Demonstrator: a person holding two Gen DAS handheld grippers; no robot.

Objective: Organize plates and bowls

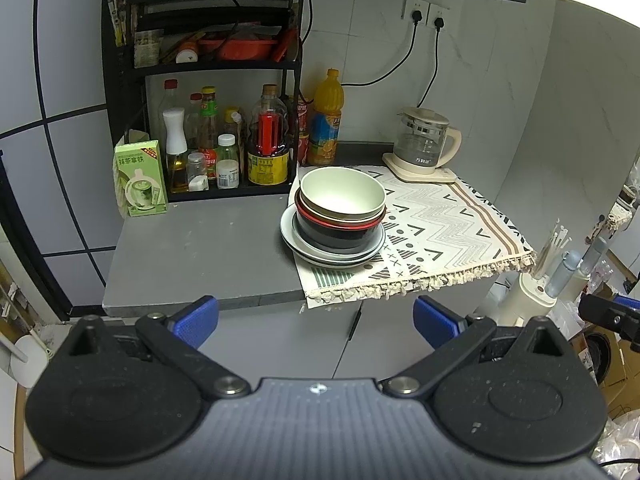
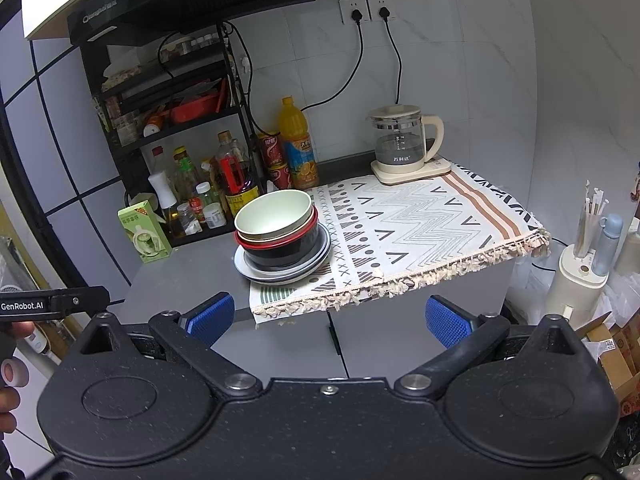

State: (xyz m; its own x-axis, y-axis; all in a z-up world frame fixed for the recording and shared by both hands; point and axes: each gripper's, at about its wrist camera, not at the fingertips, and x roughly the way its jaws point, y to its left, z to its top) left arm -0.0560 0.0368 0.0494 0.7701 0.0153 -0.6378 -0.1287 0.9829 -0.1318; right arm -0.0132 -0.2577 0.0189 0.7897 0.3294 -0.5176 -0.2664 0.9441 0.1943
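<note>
One stack of dishes stands on the grey counter at the left edge of a patterned cloth. A pale green bowl [image 1: 342, 192] [image 2: 274, 214] tops it, nested in a red-rimmed bowl [image 1: 340, 222] [image 2: 280, 240] and a black bowl [image 1: 340, 238] [image 2: 280, 258]. Under them lie white plates [image 1: 320, 254] [image 2: 260, 274]. My left gripper [image 1: 316, 320] hangs open in front of the counter edge, well short of the stack, nothing between its blue pads. My right gripper [image 2: 330, 320] is open too, below and in front of the counter. Each gripper shows at the edge of the other's view.
A black rack [image 1: 208, 68] with bottles [image 1: 268, 140] and a green carton [image 1: 140, 178] fills the counter's back left. An orange juice bottle [image 2: 296, 148] and a glass kettle [image 2: 404, 144] stand by the wall. The patterned cloth [image 2: 420, 224] overhangs the front edge. An appliance with straws [image 2: 584, 264] sits at right.
</note>
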